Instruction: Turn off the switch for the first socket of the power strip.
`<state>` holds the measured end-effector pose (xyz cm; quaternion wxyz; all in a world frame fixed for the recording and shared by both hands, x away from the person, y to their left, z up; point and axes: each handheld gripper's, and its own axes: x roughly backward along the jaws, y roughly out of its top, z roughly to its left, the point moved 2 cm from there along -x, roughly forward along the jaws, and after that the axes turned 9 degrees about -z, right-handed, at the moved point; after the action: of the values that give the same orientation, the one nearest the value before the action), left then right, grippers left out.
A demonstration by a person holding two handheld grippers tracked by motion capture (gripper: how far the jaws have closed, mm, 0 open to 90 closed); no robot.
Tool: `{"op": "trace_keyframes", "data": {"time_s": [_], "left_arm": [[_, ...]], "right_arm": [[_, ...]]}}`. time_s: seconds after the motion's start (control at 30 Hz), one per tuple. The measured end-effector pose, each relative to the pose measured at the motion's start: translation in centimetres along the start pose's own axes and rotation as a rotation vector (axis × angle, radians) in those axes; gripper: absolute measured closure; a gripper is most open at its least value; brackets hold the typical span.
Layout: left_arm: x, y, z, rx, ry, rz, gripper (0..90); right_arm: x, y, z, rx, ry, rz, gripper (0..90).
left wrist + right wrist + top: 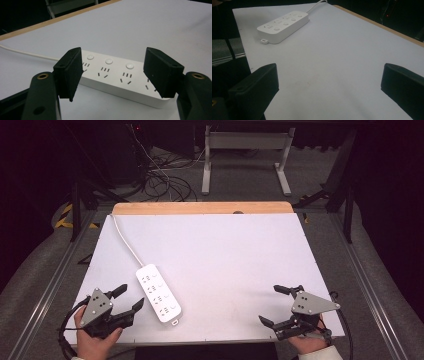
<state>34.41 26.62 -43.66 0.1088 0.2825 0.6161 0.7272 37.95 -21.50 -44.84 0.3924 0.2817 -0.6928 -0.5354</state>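
A white power strip (pixel 159 292) lies flat on the white table top (pixel 225 255), in the lower left part of the high view, its long axis running from upper left to lower right. Its white cord (pixel 125 240) leaves the upper end and runs toward the upper left edge of the table.

The left gripper (pixel 124 300) sits at the lower left of the high view, jaws spread wide and pointing right toward the strip, just beside its lower half but not touching. In the left gripper view the strip (pixel 117 75) lies across the middle of the frame between and beyond the two black jaws (three round buttons and several socket slots are visible).

The right gripper (pixel 275 306) sits at the lower right of the high view, jaws spread wide, nothing between them, well apart from the strip. In the right gripper view the strip (pixel 283 25) shows in the upper left of the frame, with bare table between it and the jaws.
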Motion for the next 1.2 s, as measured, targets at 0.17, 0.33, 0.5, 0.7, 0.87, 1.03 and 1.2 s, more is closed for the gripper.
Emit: {"op": "trace_keyframes", "data": {"time_s": [0.17, 0.33, 0.5, 0.7, 0.87, 1.03, 1.2], "left_arm": [[-0.3, 0.5, 0.3, 0.028, 0.008, 0.015, 35.0], [-0.7, 1.0, 0.2, 0.006, 0.004, 0.024, 35.5], [-1.0, 1.7, 0.3, -0.005, 0.002, 0.02, 36.4], [-1.4, 2.4, 0.5, 0.011, 0.002, 0.009, 38.1], [-1.4, 2.9, 0.6, 0.005, 0.002, 0.008, 42.8], [-1.6, 3.6, 0.8, 0.028, -0.017, 0.033, 61.5], [-2.1, 4.2, 1.5, 0.065, -0.119, 0.088, 85.7]], "right_arm": [[-0.1, 0.0, 0.0, -0.001, 0.003, 0.001, 1.9], [-0.1, 0.0, 0.0, -0.003, 0.003, 0.003, 1.9], [-0.2, 0.0, 0.0, -0.003, 0.004, 0.005, 1.9], [-0.1, 0.0, 0.0, -0.003, 0.004, 0.004, 2.1], [-0.1, 0.0, 0.0, -0.005, 0.006, 0.002, 2.1], [-0.1, 0.0, 0.1, -0.004, 0.007, 0.003, 2.2], [-0.1, 0.0, 0.1, -0.005, 0.009, 0.003, 2.2]]}}
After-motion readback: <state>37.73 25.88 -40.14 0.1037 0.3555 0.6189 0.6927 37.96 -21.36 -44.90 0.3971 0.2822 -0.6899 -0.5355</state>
